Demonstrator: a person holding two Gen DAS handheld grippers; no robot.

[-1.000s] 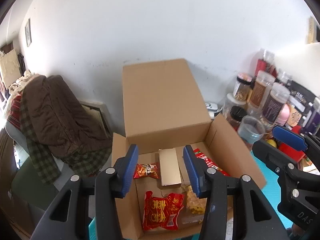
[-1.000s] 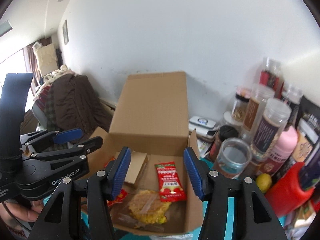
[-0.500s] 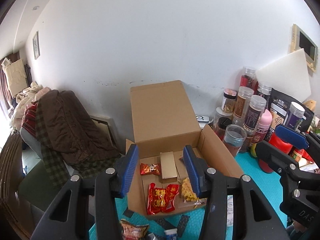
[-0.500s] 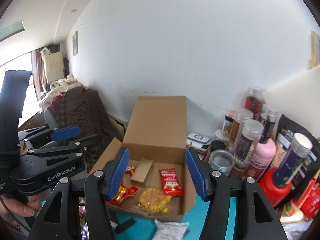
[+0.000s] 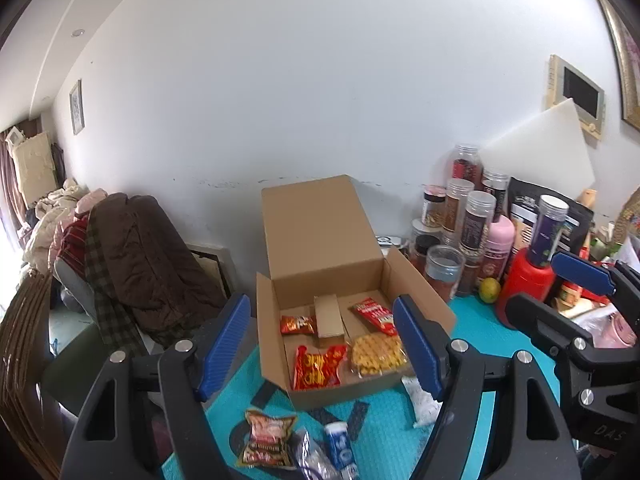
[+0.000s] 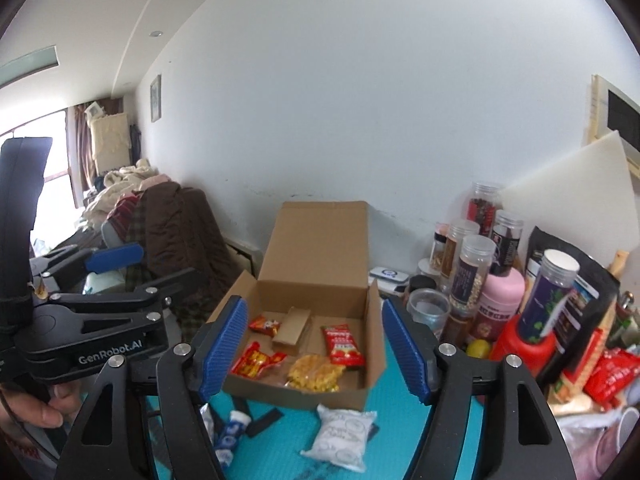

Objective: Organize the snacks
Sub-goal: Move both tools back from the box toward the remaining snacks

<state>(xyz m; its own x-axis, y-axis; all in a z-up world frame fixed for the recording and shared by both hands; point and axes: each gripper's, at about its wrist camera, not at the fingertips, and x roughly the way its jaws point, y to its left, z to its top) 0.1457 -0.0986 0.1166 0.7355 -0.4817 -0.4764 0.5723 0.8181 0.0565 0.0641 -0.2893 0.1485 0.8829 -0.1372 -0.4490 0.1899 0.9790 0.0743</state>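
Your left gripper (image 5: 320,344) & right gripper (image 6: 314,346) both spread, empty, above mat (image 6: 400,400); jars (image 6: 472,276) crowd right edge; box (image 6: 372,312) lid up w/ red packets (image 6: 342,340); white pouch (image 6: 342,436) outside.

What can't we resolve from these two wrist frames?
- White snack packet: left wrist view, partly behind the left gripper finger.
- Blue tube: right wrist view, partly behind the right gripper finger.
- Snack packets at the bottom edge: left wrist view, blurred, print unreadable.
- Jar labels: both views, too small.
- Cardboard box near wall hides its front floor.
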